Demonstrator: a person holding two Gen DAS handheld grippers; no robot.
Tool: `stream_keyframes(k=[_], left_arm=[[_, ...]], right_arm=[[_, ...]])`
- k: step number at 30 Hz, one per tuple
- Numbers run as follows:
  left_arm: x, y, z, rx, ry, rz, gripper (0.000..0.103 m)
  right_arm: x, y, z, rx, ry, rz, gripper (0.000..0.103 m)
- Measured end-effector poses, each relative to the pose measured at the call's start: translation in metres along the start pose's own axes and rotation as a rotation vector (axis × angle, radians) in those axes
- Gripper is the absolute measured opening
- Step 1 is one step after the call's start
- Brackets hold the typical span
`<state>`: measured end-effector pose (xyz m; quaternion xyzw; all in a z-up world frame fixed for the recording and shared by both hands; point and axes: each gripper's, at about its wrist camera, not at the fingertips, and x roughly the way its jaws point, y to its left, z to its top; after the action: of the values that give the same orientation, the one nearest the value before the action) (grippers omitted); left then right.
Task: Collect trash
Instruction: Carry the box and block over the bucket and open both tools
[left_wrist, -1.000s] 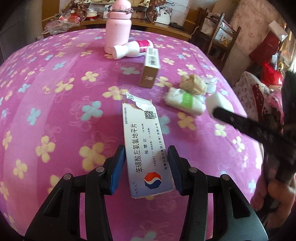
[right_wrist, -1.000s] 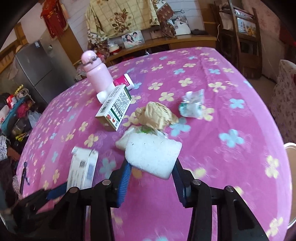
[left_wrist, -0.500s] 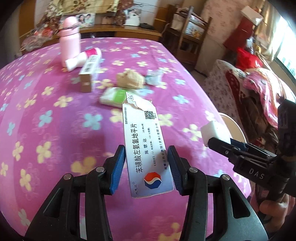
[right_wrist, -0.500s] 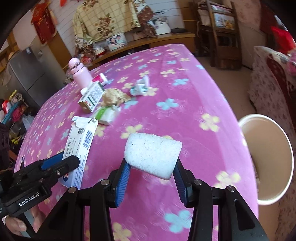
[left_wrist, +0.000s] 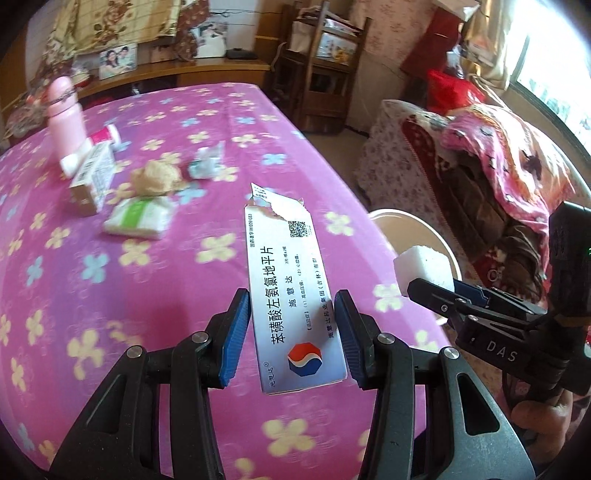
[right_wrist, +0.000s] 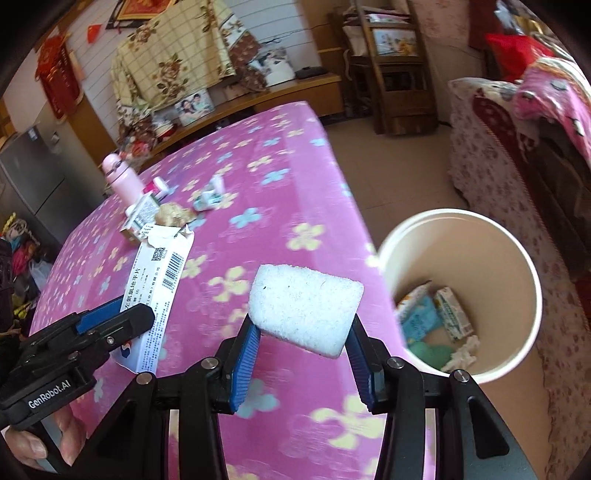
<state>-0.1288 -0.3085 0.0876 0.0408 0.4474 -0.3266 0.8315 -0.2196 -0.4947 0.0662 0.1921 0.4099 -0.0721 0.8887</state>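
Pinched between the blue pads of the left gripper (left_wrist: 291, 332): a torn-open white medicine box (left_wrist: 286, 280), long side running forward from the fingers, ripped flap at the far end, held in the air over the table (left_wrist: 110, 314) with its pink flowered cloth. Pinched likewise in the right gripper (right_wrist: 301, 339): a white foam block (right_wrist: 304, 308), wider than the gap and bulging above the fingertips, also lifted off the cloth. Just right of the left fingers, seen side-on, the same right gripper with the block at its tip in front of the bin rim. Just left of the right fingers, the left gripper with its box, printed barcode side showing. Right of and beyond the right fingers, past the table edge: an open cream-coloured trash bin (right_wrist: 524, 266), standing lower than the tabletop, with a small carton, blue wrappers and crumpled white paper at the bottom. Nothing between the foam block and the bin mouth except the table corner. Farther ahead and left of both pairs of fingers, lying on the cloth: a white and green tissue pack (left_wrist: 138, 219), a crumpled tan paper ball (left_wrist: 157, 177), a crumpled silvery wrapper (left_wrist: 207, 164), an upright-printed brown and white box (left_wrist: 92, 177), a small bottle on its side (left_wrist: 92, 147) with a pink label, and a pink flask (left_wrist: 66, 114) standing upright at the far end. Beyond the table: a wooden sideboard with framed photos, a wooden rack, and to the right a sofa (left_wrist: 480, 166) under patterned blankets.
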Motion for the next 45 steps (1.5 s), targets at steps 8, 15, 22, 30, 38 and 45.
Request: stream_keyframes(k=[8,15,22,30,38,45], left_arm=[[0.021,-0.046,0.011,0.048,0.019,-0.07,0.045],[0.043,-0.078,0.021,0.083,0.047,-0.106,0.045],[0.07,-0.108,0.03,0.107,0.077,-0.148,0.045],[0.095,-0.124,0.035,0.117,0.091,-0.167,0.045],[0.106,-0.13,0.039,0.107,0.093,-0.203,0.046],[0.101,-0.116,0.042,0.055,0.083,-0.23,0.061]], right_arm=[[-0.014,-0.05,-0.004,0.069,-0.012,-0.069,0.045],[-0.014,-0.086,-0.007,0.123,-0.008,-0.115,0.045],[-0.006,-0.119,-0.008,0.179,0.01,-0.148,0.045],[0.005,-0.147,-0.009,0.219,0.025,-0.19,0.049],[0.008,-0.164,-0.009,0.253,0.01,-0.228,0.06],[0.009,-0.167,-0.012,0.286,0.021,-0.216,0.061]])
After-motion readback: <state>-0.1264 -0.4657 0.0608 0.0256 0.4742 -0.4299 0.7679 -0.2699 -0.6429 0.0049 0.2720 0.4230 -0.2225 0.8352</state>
